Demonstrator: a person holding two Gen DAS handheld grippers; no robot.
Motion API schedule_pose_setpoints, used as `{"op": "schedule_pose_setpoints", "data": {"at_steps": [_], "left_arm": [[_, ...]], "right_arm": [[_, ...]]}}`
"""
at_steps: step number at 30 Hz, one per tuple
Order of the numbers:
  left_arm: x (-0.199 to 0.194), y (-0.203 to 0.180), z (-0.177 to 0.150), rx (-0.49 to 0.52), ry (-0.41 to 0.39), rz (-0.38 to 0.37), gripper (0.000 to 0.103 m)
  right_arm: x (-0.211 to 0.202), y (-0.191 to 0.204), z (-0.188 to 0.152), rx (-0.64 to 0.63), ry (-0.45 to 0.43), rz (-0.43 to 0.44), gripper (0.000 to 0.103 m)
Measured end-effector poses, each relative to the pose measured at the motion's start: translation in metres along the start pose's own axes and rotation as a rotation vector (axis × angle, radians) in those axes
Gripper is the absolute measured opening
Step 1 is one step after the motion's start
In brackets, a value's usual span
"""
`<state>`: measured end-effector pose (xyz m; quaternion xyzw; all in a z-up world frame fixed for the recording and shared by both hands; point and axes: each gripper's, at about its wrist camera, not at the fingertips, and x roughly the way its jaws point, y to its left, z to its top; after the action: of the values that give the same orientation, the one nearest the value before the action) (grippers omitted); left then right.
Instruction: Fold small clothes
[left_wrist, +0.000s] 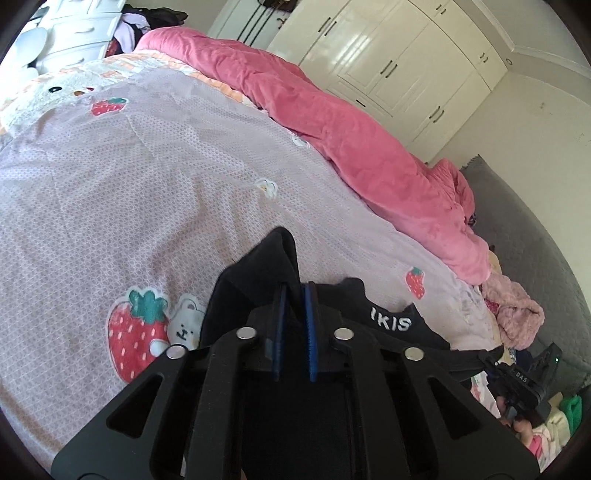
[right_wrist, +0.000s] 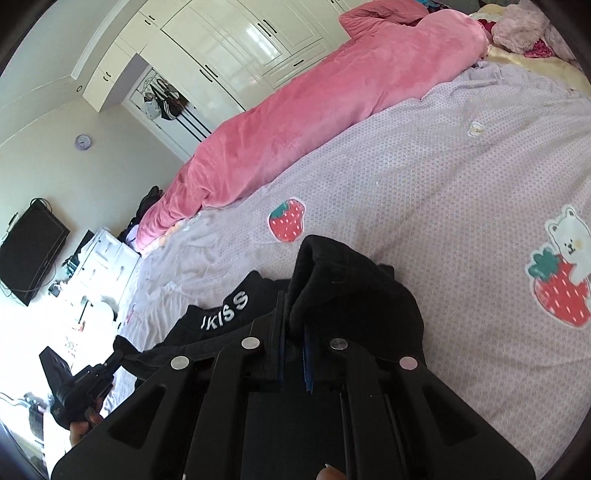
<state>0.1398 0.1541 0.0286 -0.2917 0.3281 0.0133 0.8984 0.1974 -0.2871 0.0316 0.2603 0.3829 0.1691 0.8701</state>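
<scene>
A small black garment with white lettering lies on the lilac bed sheet. My left gripper is shut on a raised edge of it, with black cloth pinched between the blue pads. In the right wrist view the same black garment, lettering to the left, bunches up over my right gripper, which is shut on a thick fold of it. Each view shows the other gripper at the garment's far end: the right one and the left one, held by a hand.
A pink quilt is heaped along the far side of the bed. White wardrobe doors stand behind it. A pile of pink and mixed clothes sits at the bed's right end. A dark screen hangs on the left wall.
</scene>
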Motion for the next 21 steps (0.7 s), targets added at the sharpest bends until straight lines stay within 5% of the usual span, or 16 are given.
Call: {"op": "schedule_pose_setpoints", "data": {"at_steps": [6,9,21], "left_arm": [[-0.001,0.01,0.006,-0.026,-0.039,0.015,0.028],[-0.004,0.012,0.008,-0.025,-0.048,0.017,0.028],[-0.023,0.024,0.011,-0.019,-0.066,0.09,0.04]], "right_arm": [[0.016,-0.005,0.011,0.01,-0.018,-0.037,0.015],[0.015,-0.01,0.013,0.018,-0.04,-0.067,0.033],[-0.008,-0.015,0.005,-0.068,-0.058,-0.148,0.055]]}}
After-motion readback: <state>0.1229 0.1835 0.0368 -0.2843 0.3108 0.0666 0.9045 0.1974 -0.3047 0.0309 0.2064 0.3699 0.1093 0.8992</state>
